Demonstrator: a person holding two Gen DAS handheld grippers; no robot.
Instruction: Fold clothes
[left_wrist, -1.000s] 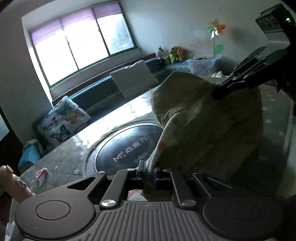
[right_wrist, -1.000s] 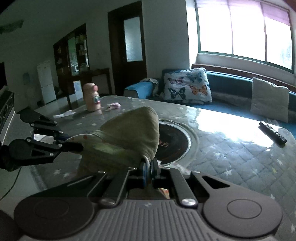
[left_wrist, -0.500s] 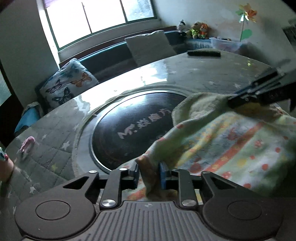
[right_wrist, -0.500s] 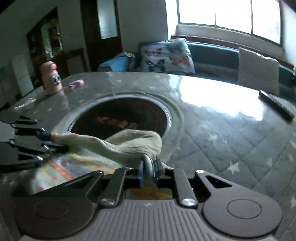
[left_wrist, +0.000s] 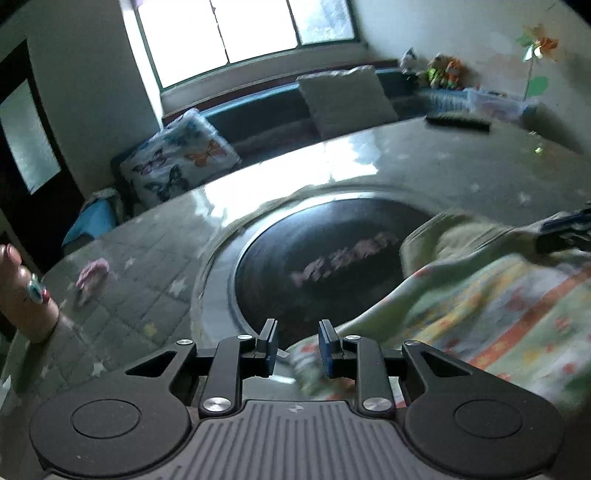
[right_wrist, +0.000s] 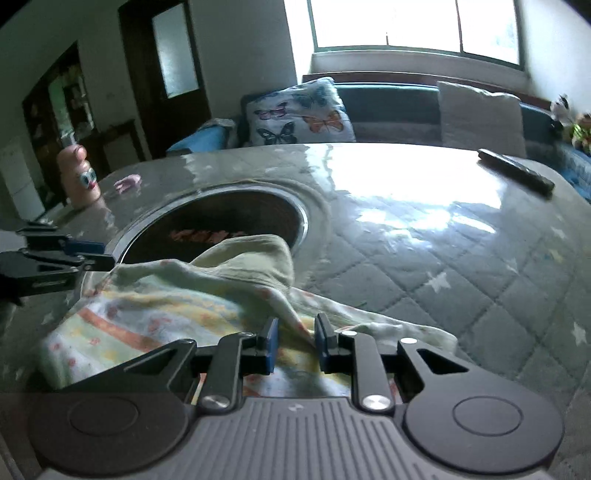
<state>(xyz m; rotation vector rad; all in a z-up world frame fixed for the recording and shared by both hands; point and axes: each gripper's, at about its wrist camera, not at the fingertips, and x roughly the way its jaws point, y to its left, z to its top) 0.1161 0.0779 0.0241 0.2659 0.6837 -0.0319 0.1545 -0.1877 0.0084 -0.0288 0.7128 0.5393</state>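
Daylit living room, big window (right_wrist: 413, 26) behind a dark teal bench sofa (right_wrist: 391, 99) — butterfly-print cushion (right_wrist: 299, 114) and a plain pale cushion (right_wrist: 480, 114) leaning on it. Dark door with a frosted pane (right_wrist: 173, 62) on the left wall in the right wrist view. Plush toys (left_wrist: 443, 70) and a paper pinwheel (left_wrist: 535, 40) at the far right corner in the left wrist view.

Table (right_wrist: 424, 236) is covered with a grey quilted, star-patterned cloth under a glossy clear sheet, strong window glare on it. Round black inset disc (left_wrist: 325, 266) with a metal rim in the middle, blurred lettering on it. On the table: black remote (right_wrist: 517, 171) near the far edge, pink figurine bottle with cartoon eyes (right_wrist: 79, 177) at the left, small pink item (right_wrist: 127, 182) beside it.

Garment (right_wrist: 177, 295) — pale green with a yellow-orange print — lies on the table at the near side, its folded top edge overlapping the disc's rim.

Left gripper (left_wrist: 297, 345): jaws have just been opening, now parted, garment edge lying beside the right pad, not pinched. Right gripper (right_wrist: 295, 341): jaws have just been opening, parted, a ridge of the garment loose between the pads, not clamped. Both sit low over the cloth, well apart from each other.
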